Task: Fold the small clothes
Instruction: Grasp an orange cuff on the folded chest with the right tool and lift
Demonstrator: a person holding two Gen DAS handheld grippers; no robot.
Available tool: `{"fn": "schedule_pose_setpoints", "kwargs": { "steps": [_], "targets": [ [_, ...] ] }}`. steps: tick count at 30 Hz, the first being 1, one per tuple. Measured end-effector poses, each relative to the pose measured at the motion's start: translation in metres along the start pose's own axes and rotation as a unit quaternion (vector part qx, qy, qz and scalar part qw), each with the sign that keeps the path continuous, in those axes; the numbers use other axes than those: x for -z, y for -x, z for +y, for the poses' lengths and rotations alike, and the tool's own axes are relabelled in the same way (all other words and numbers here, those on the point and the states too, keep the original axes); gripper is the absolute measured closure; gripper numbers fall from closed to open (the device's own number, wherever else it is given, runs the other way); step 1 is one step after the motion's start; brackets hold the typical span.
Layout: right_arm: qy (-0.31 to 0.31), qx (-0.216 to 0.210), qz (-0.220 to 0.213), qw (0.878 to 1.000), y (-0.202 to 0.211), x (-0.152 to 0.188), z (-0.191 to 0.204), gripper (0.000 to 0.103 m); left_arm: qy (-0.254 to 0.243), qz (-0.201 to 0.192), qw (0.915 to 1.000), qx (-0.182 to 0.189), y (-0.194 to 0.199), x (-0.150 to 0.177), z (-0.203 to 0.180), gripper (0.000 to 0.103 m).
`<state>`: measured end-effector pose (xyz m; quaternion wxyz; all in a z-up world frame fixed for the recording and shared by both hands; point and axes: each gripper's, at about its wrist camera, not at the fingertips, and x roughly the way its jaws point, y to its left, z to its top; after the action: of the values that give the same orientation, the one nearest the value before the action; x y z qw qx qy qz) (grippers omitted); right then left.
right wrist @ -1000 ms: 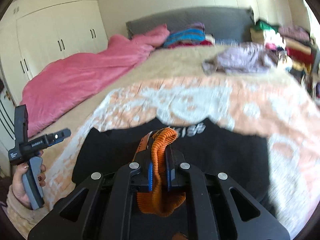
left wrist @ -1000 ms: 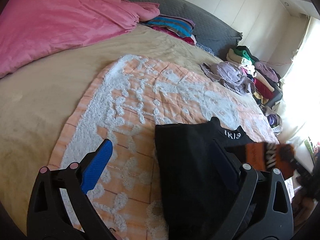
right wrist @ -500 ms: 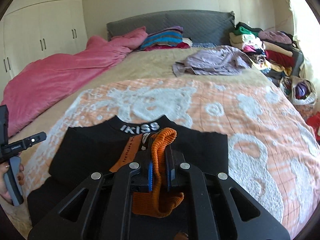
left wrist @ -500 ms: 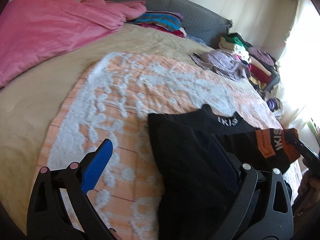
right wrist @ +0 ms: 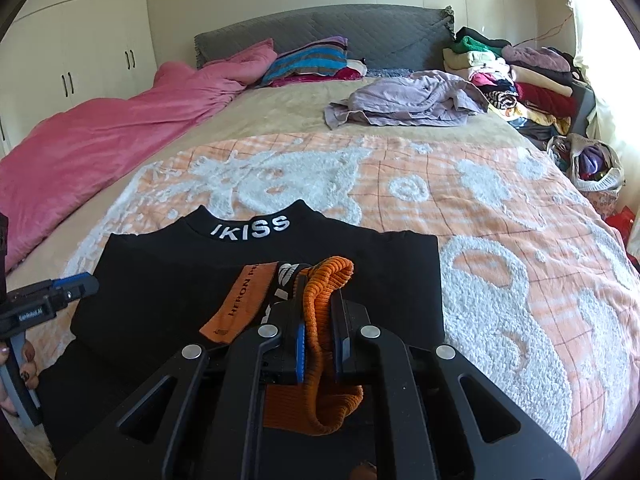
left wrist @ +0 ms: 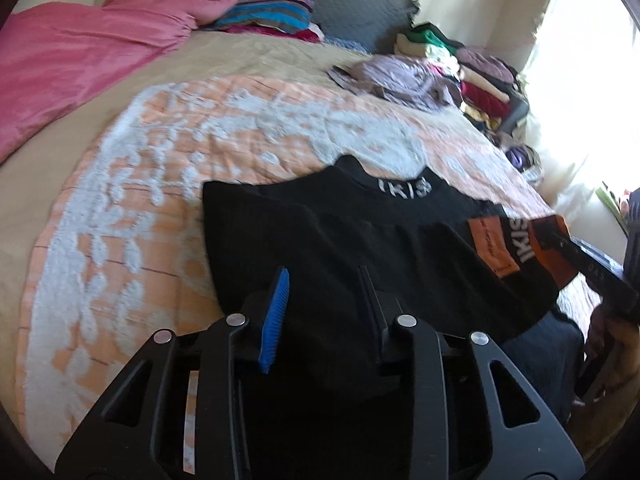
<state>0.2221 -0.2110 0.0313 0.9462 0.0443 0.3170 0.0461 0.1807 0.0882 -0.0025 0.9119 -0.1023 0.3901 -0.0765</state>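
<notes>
A black sweater (right wrist: 168,276) with a white "IKISS" collar lies flat on the orange-and-white blanket (right wrist: 500,208). Its sleeve, which ends in an orange cuff (right wrist: 330,276), is folded across the chest, and my right gripper (right wrist: 320,300) is shut on that cuff. In the left wrist view the same sleeve (left wrist: 516,240) lies over the sweater (left wrist: 340,236), with the right gripper (left wrist: 592,268) at its end. My left gripper (left wrist: 322,280) hovers low over the sweater's left side, jaws closing, with black cloth showing in the gap between them. From the right wrist view the left gripper (right wrist: 78,286) reaches the sweater's left edge.
A pink duvet (right wrist: 100,140) covers the bed's left side. A crumpled lilac garment (right wrist: 404,100) lies beyond the blanket, and a stack of folded clothes (right wrist: 516,76) stands at the far right by the grey headboard (right wrist: 360,32). A bag (right wrist: 592,164) sits off the bed's right edge.
The left gripper slid right over the black sweater and its jaws narrowed from wide. The right gripper carried the orange cuff down and across onto the sweater's chest.
</notes>
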Motion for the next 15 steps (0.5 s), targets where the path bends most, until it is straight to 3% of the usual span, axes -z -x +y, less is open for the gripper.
{"fn": "schedule_pose_setpoints", "kwargs": {
  "steps": [10, 11, 15],
  "targets": [
    [0.005, 0.03, 0.002, 1.0, 0.0, 0.006, -0.003, 0.087, -0.006, 0.011, 0.9998, 0.013, -0.004, 0.005, -0.006, 0.077],
    [0.006, 0.038, -0.001, 0.999, 0.002, 0.007, -0.004, 0.081, -0.007, 0.014, 0.9998, 0.015, -0.005, 0.005, -0.007, 0.078],
    [0.0, 0.041, -0.015, 0.999, 0.01, 0.009, -0.002, 0.077, -0.017, 0.024, 0.9993, 0.021, -0.01, 0.006, -0.012, 0.087]
  ]
}}
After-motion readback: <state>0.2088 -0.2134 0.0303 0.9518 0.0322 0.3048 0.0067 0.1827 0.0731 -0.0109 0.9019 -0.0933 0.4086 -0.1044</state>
